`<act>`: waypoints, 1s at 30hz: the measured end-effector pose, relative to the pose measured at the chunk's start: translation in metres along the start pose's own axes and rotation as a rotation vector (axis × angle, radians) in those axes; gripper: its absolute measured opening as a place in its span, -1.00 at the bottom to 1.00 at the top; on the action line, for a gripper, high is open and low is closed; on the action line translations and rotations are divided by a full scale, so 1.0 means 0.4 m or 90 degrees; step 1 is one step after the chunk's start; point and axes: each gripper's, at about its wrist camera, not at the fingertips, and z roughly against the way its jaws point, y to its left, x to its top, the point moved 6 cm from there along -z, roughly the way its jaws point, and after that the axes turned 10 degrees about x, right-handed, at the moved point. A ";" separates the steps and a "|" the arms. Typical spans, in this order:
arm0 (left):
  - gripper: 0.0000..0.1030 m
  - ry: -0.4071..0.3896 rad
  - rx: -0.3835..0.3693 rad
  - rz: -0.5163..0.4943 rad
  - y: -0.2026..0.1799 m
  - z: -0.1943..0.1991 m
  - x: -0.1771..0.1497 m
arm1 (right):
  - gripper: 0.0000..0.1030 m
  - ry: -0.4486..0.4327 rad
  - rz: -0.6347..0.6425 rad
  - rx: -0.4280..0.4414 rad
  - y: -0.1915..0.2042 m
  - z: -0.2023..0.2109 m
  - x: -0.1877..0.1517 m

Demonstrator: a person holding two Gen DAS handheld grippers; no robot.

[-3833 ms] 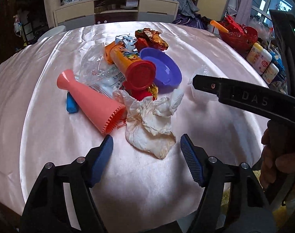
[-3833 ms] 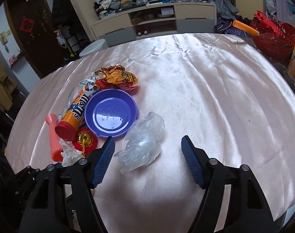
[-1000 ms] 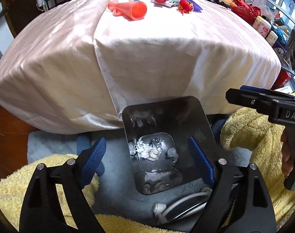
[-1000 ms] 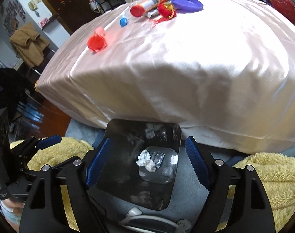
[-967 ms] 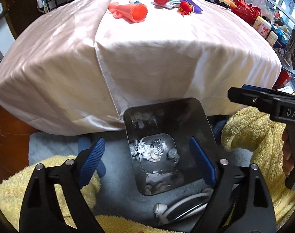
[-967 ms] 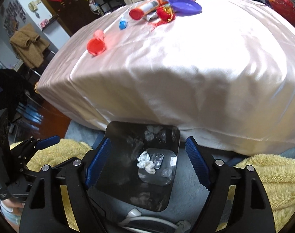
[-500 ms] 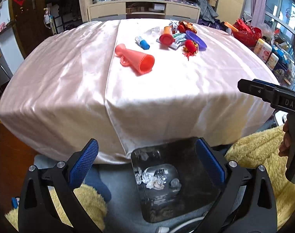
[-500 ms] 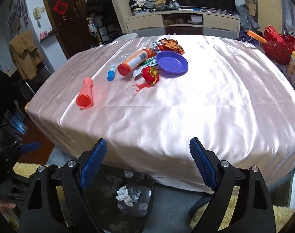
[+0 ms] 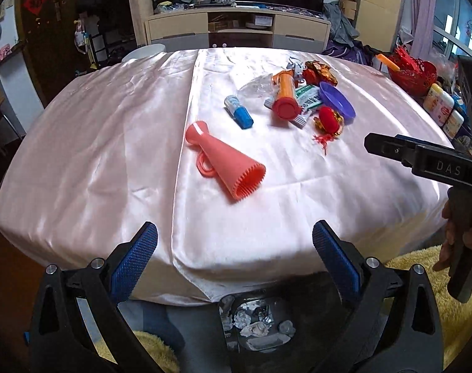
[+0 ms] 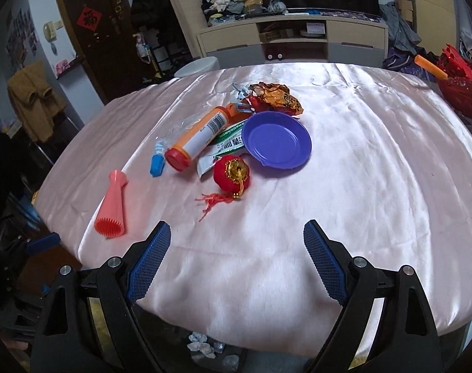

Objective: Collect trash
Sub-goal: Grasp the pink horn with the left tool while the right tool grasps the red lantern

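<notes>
Both grippers, left (image 9: pixel 235 242) and right (image 10: pixel 237 241), gape empty; the crumpled wrapper (image 10: pixel 276 98) lies ahead across the tabletop (image 10: pixel 375 161), nearer the right.

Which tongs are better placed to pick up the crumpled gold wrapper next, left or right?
Probably the right tongs: open and empty, they face the gold wrapper more directly. The left tongs, also open, sit further left, behind the pink horn.

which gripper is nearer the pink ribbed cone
Left. The left gripper hangs just short of the pink ribbed plastic cone, almost in line; the right gripper sits well off to the cone's right.
</notes>
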 end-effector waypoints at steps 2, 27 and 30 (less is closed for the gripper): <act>0.83 0.004 0.012 0.004 0.004 -0.019 0.032 | 0.71 0.010 0.008 -0.007 0.001 -0.030 0.014; -0.13 0.063 0.016 0.014 0.004 -0.173 0.100 | -0.31 0.043 0.012 -0.027 -0.008 -0.155 0.076; -0.30 0.063 -0.013 0.021 0.003 -0.158 0.091 | -0.31 0.049 0.005 -0.015 -0.005 -0.141 0.062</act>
